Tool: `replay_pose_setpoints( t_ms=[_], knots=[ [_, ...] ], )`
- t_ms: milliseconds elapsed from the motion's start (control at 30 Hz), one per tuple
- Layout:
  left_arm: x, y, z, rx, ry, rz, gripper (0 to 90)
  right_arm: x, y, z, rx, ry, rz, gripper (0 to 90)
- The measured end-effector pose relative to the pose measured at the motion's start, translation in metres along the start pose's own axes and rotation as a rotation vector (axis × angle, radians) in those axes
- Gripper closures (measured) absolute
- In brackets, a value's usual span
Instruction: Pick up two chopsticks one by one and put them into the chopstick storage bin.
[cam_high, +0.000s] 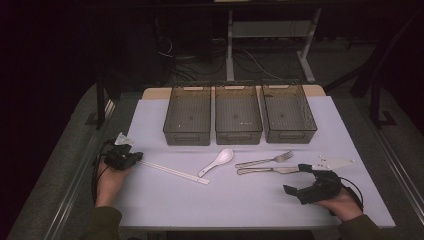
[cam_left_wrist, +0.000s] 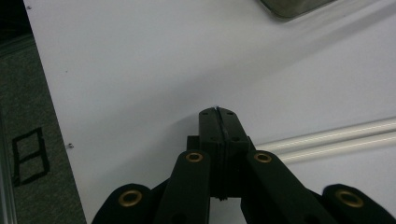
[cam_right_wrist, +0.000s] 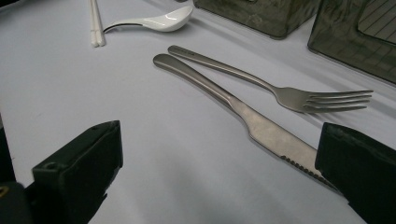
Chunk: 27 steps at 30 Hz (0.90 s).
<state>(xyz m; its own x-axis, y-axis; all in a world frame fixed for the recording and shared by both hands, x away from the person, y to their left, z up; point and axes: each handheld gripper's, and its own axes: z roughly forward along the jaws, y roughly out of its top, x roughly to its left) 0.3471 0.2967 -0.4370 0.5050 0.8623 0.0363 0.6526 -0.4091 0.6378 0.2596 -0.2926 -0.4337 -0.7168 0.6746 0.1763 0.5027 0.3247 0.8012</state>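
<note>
A pair of white chopsticks (cam_high: 175, 171) lies slanted on the white table (cam_high: 165, 200), with a white spoon (cam_high: 220, 161), a metal fork (cam_high: 265, 160) and a metal knife (cam_high: 270, 170) to their right. My left gripper (cam_high: 139, 156) rests at the chopsticks' left end, and its jaws are pressed together with nothing visible between them (cam_left_wrist: 218, 112). The chopsticks (cam_left_wrist: 336, 137) run just beside its tips. My right gripper (cam_high: 298, 179) stands wide open (cam_right_wrist: 219, 177) at the blade end of the knife (cam_right_wrist: 243, 112), and the blade tip lies by one finger (cam_right_wrist: 359, 177). The fork (cam_right_wrist: 280, 91) lies just beyond.
Three dark mesh bins (cam_high: 187, 117), (cam_high: 238, 116), (cam_high: 289, 115) stand side by side at the back of the table. The table's left edge and grey floor (cam_left_wrist: 28, 154) are close to my left gripper. The spoon (cam_right_wrist: 159, 22) and chopstick tips (cam_right_wrist: 95, 23) lie farther off.
</note>
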Motion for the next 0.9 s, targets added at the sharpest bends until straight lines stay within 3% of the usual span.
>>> replay_pose_setpoints(
  t_ms=[233, 900],
  knots=[
    [-0.002, -0.003, -0.004, 0.015, 0.0, 0.012, 89.1, 0.0, 0.0, -0.001, -0.001, 0.0, -0.002, 0.8],
    [-0.009, -0.022, -0.023, 0.028, -0.015, -0.004, 89.1, 0.0, 0.0, -0.002, -0.005, 0.001, -0.003, 0.8]
  ],
)
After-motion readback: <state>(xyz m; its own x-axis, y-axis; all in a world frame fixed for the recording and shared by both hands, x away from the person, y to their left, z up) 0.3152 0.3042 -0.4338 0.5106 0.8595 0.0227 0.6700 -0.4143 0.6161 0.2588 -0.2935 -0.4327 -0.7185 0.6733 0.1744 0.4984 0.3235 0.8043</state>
